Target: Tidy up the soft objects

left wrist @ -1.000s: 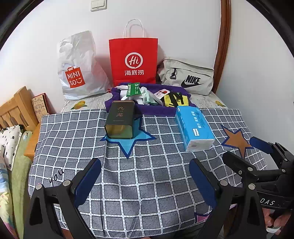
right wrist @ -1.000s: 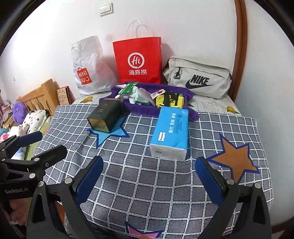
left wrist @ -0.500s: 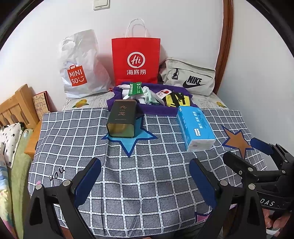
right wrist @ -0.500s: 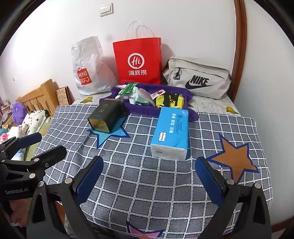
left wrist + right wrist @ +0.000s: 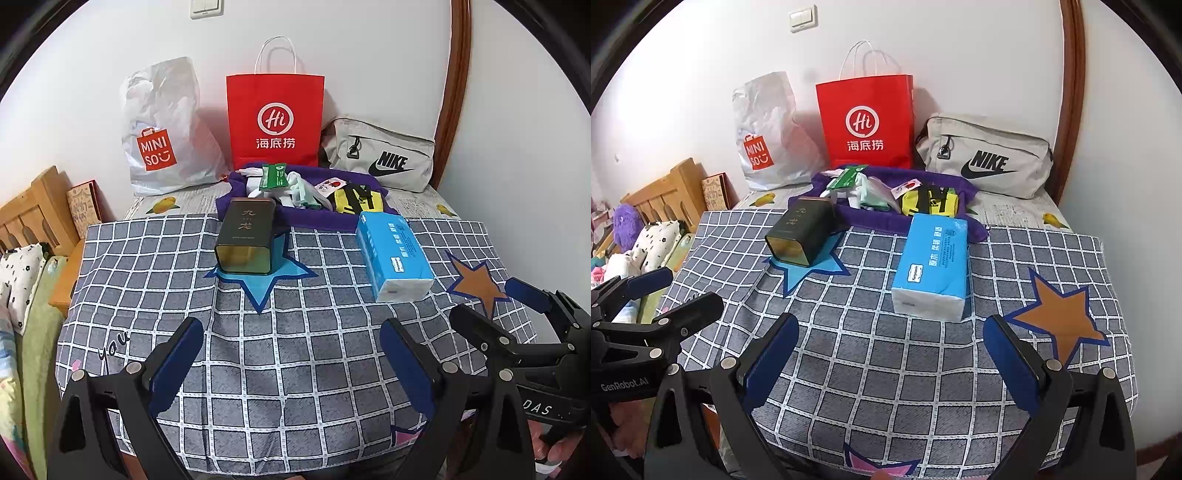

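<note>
Blue tissue pack [image 5: 393, 254] lies right of the dark tin [image 5: 245, 236] on the checked cloth [image 5: 295, 350]; both tools, left [image 5: 291, 356] and right [image 5: 892, 350], hover near, spread wide, holding nothing.

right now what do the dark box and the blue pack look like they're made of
dark box: probably metal tin, with a glossy dark green sheen and a gold rim at its end.
blue pack: thin plastic film wrap, shiny and slightly creased, over soft white tissue showing at the near end.

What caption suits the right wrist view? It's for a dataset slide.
Open right gripper faces a blue tissue pack and dark tea tin on a checked cloth.
</note>
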The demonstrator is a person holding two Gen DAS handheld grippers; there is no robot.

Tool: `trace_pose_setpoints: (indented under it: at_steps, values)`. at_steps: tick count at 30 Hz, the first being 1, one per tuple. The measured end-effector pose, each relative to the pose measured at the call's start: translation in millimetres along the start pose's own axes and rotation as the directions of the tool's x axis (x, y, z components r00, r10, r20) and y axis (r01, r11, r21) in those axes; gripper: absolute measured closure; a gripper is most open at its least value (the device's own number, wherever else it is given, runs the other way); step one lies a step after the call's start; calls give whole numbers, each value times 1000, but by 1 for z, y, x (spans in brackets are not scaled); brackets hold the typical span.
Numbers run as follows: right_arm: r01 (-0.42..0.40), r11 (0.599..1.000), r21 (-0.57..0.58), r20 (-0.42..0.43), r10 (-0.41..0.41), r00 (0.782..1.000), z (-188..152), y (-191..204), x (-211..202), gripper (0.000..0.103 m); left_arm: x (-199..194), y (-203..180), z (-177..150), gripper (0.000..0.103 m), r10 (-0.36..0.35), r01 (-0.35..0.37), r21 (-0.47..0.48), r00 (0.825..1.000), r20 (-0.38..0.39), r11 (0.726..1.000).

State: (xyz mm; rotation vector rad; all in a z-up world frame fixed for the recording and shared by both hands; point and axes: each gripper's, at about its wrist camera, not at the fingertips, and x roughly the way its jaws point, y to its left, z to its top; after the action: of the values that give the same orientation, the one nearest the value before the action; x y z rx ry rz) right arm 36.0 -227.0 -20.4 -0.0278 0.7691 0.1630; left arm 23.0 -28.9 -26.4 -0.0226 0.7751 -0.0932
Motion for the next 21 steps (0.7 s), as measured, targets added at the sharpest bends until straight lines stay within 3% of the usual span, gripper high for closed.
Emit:
trace_pose_setpoints:
  at_steps: [21]
  values:
    - [3, 1000, 4, 1, -3, 1000, -2, -2, -1, 4, -1, -2, 0, 6, 1, -1, 4, 1000, 2, 1000]
